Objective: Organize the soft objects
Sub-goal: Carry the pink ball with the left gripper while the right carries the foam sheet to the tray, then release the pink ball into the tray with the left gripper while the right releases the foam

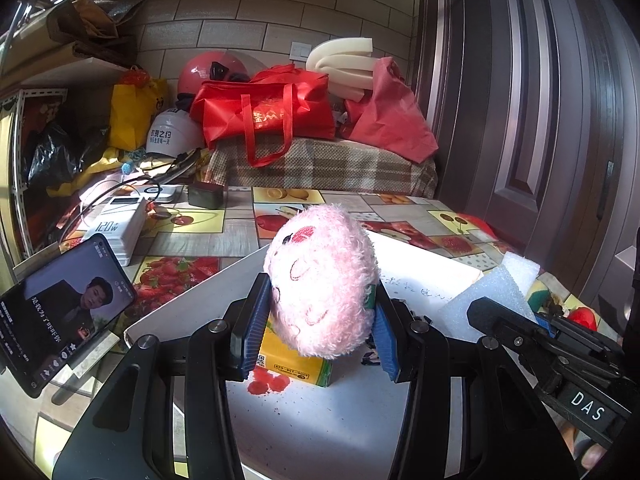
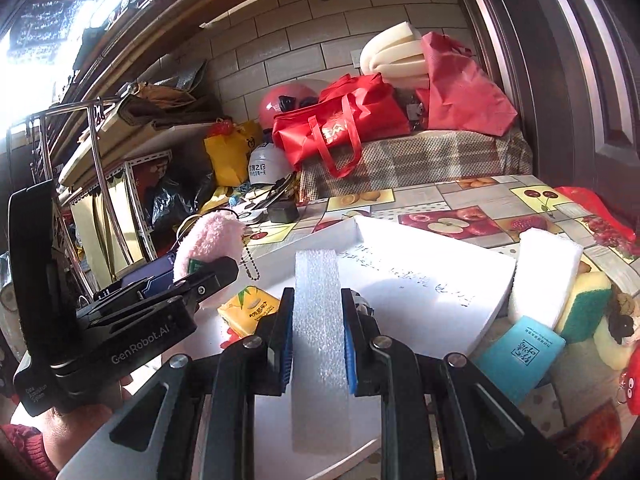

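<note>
Both grippers loaded above the white tray.

My left gripper (image 1: 316, 320) clamps the pink plush toy (image 1: 320, 280) between its blue pads, held just over the yellow tissue pack (image 1: 296, 364) lying on the white tray (image 1: 320, 420). My right gripper (image 2: 316, 336) pinches a white foam strip (image 2: 318, 320) upright above the tray's near edge; a green-backed sponge (image 2: 584, 304) sits off the tray, to its right.

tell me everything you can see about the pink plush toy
The pink plush toy is a rounded, fuzzy ball with stitched darker-pink curls, a red patch and a bead chain hanging off it. The left tool clamps it from both sides, above a yellow tissue pack on the white board.
</note>
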The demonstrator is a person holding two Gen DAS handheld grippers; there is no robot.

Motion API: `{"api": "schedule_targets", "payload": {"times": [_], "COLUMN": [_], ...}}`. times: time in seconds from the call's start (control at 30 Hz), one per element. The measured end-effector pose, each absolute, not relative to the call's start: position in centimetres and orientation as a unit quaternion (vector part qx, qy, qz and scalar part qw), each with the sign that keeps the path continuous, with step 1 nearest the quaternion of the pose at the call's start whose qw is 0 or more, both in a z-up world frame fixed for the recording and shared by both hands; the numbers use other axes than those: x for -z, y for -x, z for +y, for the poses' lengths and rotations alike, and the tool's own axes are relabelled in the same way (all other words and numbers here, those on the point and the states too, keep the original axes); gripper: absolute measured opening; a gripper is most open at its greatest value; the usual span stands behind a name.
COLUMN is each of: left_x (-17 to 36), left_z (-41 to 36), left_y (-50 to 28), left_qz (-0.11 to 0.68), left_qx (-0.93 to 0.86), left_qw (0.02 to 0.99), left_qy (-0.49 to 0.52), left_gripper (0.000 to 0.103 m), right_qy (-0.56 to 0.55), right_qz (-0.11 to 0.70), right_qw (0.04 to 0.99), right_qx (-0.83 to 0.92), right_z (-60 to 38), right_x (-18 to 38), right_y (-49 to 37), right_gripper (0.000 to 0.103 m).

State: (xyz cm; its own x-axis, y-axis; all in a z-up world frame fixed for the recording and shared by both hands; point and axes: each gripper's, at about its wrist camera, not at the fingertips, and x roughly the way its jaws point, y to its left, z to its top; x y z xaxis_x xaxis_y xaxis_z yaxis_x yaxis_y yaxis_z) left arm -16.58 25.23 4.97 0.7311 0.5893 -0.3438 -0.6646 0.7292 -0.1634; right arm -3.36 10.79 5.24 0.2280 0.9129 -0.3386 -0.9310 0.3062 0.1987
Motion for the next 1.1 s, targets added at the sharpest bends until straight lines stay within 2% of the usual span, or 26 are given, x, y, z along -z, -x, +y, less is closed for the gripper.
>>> {"api": "schedule_targets", "payload": {"times": [0.17, 0.3, 0.63, 0.73, 0.77, 0.8, 0.83, 0.87, 0.9, 0.93, 0.97, 1.1], "left_x": [-5.0, -5.0, -4.8, -4.7, -4.6, -4.6, -4.6, -4.6, -4.7, -4.7, -4.7, -4.8], "left_z": [25.5, 25.8, 26.5, 26.8, 26.9, 27.0, 27.0, 27.1, 27.1, 27.1, 27.2, 27.0], "left_y": [16.3, 15.5, 15.0, 15.1, 15.2, 15.3, 15.4, 15.6, 15.9, 16.2, 16.4, 16.2], "left_qz": [0.139, 0.148, 0.162, 0.164, 0.163, 0.162, 0.160, 0.157, 0.149, 0.142, 0.139, 0.142], "left_qx": [-0.345, -0.350, -0.351, -0.357, -0.363, -0.368, -0.373, -0.378, -0.386, -0.389, -0.386, -0.386], "left_qw": [0.918, 0.916, 0.912, 0.909, 0.906, 0.904, 0.902, 0.900, 0.898, 0.897, 0.898, 0.900], "left_qy": [0.136, 0.127, 0.135, 0.142, 0.144, 0.146, 0.148, 0.150, 0.152, 0.153, 0.156, 0.146], "left_gripper": [0.047, 0.047, 0.047, 0.048, 0.052, 0.060, 0.067, 0.085, 0.093, 0.096, 0.103, 0.103], "right_qy": [0.019, 0.008, 0.047, 0.058, 0.061, 0.065, 0.069, 0.071, 0.071, 0.065, 0.060, 0.051], "right_qz": [0.180, 0.203, 0.192, 0.193, 0.190, 0.188, 0.185, 0.183, 0.181, 0.181, 0.184, 0.193], "right_qw": [0.810, 0.811, 0.815, 0.818, 0.818, 0.819, 0.822, 0.825, 0.829, 0.837, 0.836, 0.835], "right_qx": [-0.557, -0.549, -0.545, -0.540, -0.539, -0.538, -0.534, -0.529, -0.524, -0.512, -0.513, -0.513], "right_z": [10.6, 11.1, 13.7, 14.2, 14.3, 14.4, 14.4, 14.4, 14.3, 14.2, 14.0, 14.0], "right_x": [-5.7, -5.5, -5.5, -5.5, -5.5, -5.5, -5.5, -5.5, -5.5, -5.5, -5.5, -5.5], "right_y": [0.9, -0.5, 0.3, 0.5, 0.6, 0.8, 0.9, 1.0, 1.0, 0.8, 0.6, 0.1], "right_gripper": [0.019, 0.019, 0.019, 0.020, 0.020, 0.023, 0.029, 0.057, 0.083, 0.088, 0.089, 0.090]}}
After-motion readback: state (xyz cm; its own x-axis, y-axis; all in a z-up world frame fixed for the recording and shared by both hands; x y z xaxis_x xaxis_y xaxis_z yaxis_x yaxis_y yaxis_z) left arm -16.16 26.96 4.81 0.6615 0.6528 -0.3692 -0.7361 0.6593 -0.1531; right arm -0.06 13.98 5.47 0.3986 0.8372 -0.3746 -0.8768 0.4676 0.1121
